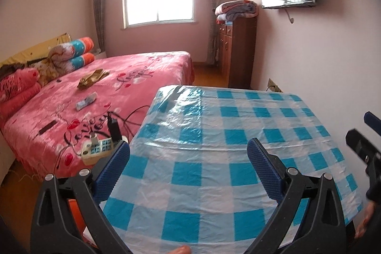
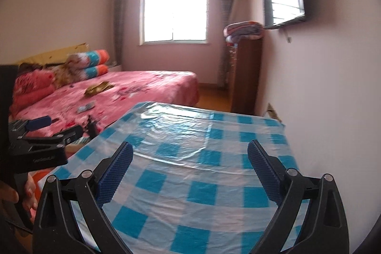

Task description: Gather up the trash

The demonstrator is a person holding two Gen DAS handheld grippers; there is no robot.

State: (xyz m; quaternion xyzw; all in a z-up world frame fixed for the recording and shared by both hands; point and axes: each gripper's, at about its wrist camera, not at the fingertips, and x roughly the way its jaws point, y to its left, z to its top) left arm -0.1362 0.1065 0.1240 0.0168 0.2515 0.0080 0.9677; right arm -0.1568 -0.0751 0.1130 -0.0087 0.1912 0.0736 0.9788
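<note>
Plastic sheeting in a blue-and-white check covers the table [image 1: 214, 146], glossy and wrinkled, catching window glare along its far half. From the left wrist, the left gripper [image 1: 188, 151] hangs above that cloth with its ribbed blue pads [image 1: 264, 168] spread wide and nothing between them. Beyond the table's left edge lies the bed [image 1: 147, 68], its satiny pink cover printed with hearts and script. On it rest a crumpled gold wrapper [image 1: 92, 79], shiny and creased, and nearer the foot a small flat bluish packet [image 1: 86, 102]; both are well apart from either gripper. A white power strip [image 1: 97, 146] with black cables sits at the bed's near edge. The right gripper [image 1: 366, 135] shows at the right edge.

From the right wrist, the right gripper [image 2: 190, 154] is likewise spread wide and empty over the checked table [image 2: 214, 182]. The gold wrapper [image 2: 97, 87] and the bluish packet [image 2: 85, 108] lie on the pink bed [image 2: 154, 85], somewhat blurred. The left gripper [image 2: 54, 129] appears at left, held in a hand [image 2: 14, 201].
</note>
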